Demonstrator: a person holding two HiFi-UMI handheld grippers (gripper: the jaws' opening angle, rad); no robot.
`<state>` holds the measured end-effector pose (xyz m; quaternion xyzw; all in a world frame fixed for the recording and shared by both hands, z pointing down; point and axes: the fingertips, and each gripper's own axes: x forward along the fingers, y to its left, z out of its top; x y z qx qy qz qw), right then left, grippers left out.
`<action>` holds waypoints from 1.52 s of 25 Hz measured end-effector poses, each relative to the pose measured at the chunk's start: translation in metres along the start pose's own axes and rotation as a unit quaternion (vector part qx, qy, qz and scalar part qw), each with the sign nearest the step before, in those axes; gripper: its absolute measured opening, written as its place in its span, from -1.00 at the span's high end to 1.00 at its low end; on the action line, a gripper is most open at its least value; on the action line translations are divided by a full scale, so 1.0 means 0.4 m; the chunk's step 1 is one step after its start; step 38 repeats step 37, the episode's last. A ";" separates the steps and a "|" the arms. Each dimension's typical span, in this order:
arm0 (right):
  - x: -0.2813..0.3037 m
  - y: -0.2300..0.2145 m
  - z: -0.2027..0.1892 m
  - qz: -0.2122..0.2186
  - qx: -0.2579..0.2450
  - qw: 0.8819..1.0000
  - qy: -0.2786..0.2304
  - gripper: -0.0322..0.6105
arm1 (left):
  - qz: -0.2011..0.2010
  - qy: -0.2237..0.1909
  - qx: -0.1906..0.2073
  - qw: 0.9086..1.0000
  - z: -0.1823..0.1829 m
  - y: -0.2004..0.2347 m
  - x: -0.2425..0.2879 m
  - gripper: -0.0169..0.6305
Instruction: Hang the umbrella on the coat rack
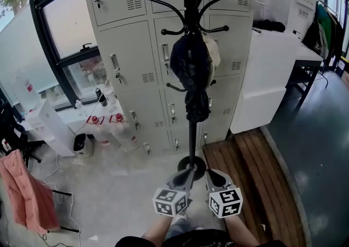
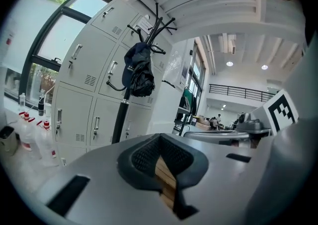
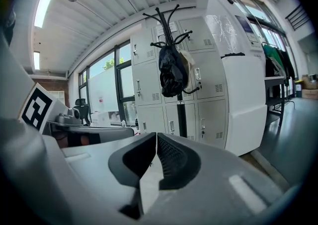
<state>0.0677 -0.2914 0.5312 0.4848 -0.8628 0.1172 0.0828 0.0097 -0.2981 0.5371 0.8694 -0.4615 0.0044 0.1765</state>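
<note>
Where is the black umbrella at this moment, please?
In the head view, the umbrella hangs at upper centre on the black coat rack, in front of the grey lockers.

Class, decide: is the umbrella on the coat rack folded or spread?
Folded: the umbrella hangs as a bunched dark bundle against the coat rack, canopy collapsed.

The black umbrella [image 1: 191,71] hung bundled on the coat rack [image 1: 191,131], with a pale fabric item [image 1: 212,52] just behind it. Grey lockers [image 1: 136,49] stood behind the rack. Near the rack's round base, the left gripper [image 1: 185,174] and right gripper [image 1: 212,174] sat side by side, jaws together.
</note>
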 end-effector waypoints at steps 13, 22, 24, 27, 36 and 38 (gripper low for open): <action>-0.012 0.021 -0.073 -0.011 -0.012 1.000 0.023 0.89 | 0.005 0.023 0.002 1.000 -0.073 -0.020 -0.020 0.91; -0.012 0.039 -0.101 -0.007 -0.019 0.999 0.036 0.89 | 0.008 0.032 -0.003 0.999 -0.105 -0.023 -0.022 0.91; -0.013 0.043 -0.109 -0.007 -0.019 0.999 0.039 0.89 | 0.009 0.036 -0.007 0.999 -0.115 -0.022 -0.024 0.91; -0.013 0.050 -0.117 -0.005 -0.020 0.999 0.045 0.89 | 0.012 0.041 -0.013 0.999 -0.127 -0.019 -0.026 0.91; -0.005 0.064 -0.135 0.006 -0.028 0.998 0.056 0.89 | 0.019 0.043 -0.027 0.999 -0.143 -0.002 -0.031 0.91; -0.004 0.066 -0.138 0.007 -0.029 0.998 0.057 0.89 | 0.020 0.043 -0.028 0.998 -0.145 0.000 -0.032 0.91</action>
